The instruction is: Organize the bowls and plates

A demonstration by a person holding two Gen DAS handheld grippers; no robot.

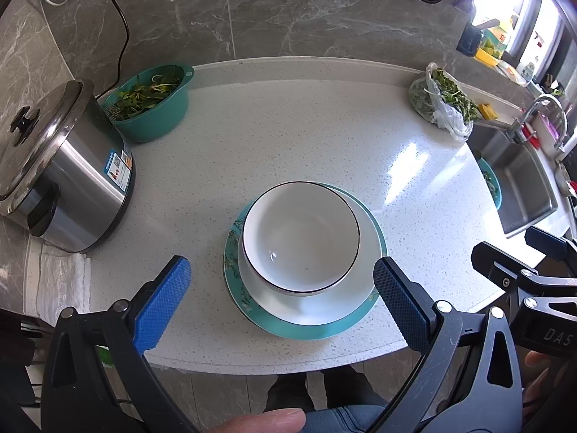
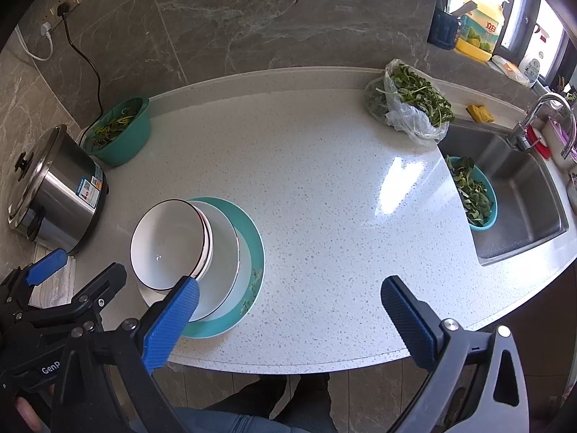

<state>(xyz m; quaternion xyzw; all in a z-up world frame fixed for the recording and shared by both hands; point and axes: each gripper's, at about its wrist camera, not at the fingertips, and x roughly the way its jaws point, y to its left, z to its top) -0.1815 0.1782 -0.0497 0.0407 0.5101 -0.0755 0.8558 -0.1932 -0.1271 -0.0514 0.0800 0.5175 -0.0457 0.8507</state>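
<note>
Now I see the white bowl point(image 1: 301, 238) stacked on a white plate point(image 1: 317, 306), which lies on the teal plate point(image 1: 306, 328), at the near edge of the tabletop point(image 1: 288, 126). My left tongs point(image 1: 281, 296) are wide, one finger on each side of the stack, holding nothing. My right tongs point(image 2: 290, 319) are also wide and empty, just right of the stack.

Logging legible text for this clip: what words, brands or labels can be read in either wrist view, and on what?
"DAS": right gripper body, cut off at the frame edge.
"GenP": left gripper body, partly hidden.
"立白": yellow bottle label by the window.
Rice cooker sticker: print and QR code too small to read.
</note>
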